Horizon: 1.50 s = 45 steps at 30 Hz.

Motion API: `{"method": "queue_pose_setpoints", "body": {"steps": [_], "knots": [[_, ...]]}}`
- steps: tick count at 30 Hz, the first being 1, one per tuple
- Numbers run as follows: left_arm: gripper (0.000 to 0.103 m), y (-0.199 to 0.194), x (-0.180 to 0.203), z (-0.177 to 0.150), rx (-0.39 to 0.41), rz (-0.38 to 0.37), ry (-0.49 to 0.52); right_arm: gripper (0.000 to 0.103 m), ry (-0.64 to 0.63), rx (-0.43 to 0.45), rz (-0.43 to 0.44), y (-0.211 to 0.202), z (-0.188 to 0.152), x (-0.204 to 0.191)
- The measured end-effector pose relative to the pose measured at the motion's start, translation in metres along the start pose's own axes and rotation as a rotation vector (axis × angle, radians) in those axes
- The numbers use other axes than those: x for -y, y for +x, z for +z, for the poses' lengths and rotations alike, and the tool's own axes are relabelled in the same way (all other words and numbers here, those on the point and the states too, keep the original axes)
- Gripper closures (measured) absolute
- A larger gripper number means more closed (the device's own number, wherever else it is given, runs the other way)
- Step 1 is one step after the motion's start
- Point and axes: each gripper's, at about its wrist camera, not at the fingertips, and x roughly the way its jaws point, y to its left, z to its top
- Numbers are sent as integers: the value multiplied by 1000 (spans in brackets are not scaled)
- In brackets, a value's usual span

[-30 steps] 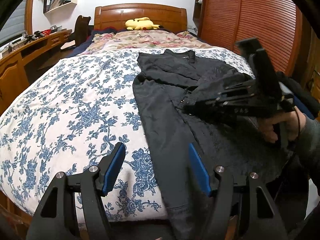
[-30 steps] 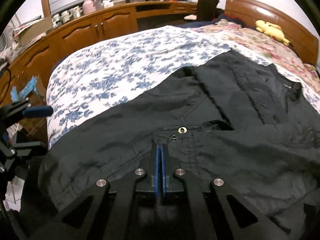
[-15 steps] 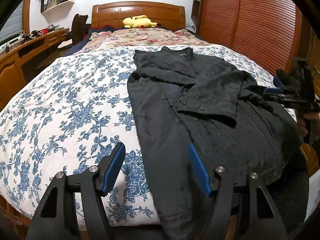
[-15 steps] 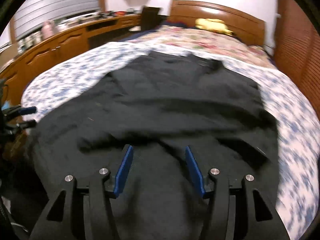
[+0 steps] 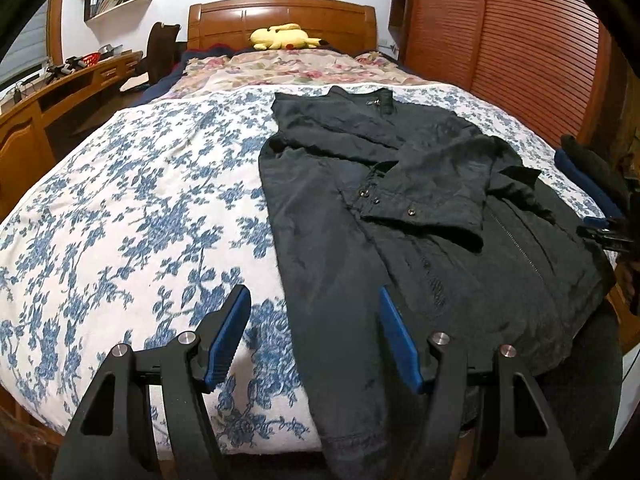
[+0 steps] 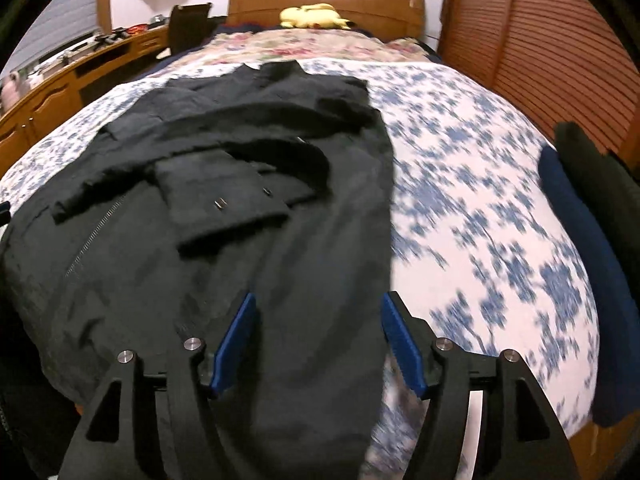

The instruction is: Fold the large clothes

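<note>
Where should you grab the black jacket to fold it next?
Probably by its bottom hem. The black jacket lies flat on the flowery bedspread, collar far away, hem hanging over the near edge of the bed. One sleeve is already folded across the chest. The left gripper and right gripper, whose jaws are opening, are both empty near the hem, so come from the foot of the bed.
</note>
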Motion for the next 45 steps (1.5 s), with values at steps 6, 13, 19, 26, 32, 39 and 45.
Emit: {"method": "queue_pose_setpoints", "body": {"steps": [6, 13, 19, 26, 32, 39, 45], "knots": [[36, -10, -3, -12, -2, 8, 0, 31, 42, -25, -3, -10, -7, 9], [51, -16, -6, -26, -13, -12, -9, 30, 57, -33, 16, -18, -10, 9], [55, -13, -5, -36, -39, -38, -7, 30, 35, -50, 63, -20, -13, 4], [61, -11, 0, -37, -41, -74, -10, 29, 32, -58, 73, -18, -14, 4], [65, -12, 6, -39, -48, -81, -8, 29, -7, -78, 81, -19, -16, 0], [65, -11, 7, -39, -53, -71, -9, 29, -24, -89, 88, -20, -17, -1], [65, -12, 8, -41, -57, -91, -11, 44, -49, -96, 109, -22, -17, -5]]}}
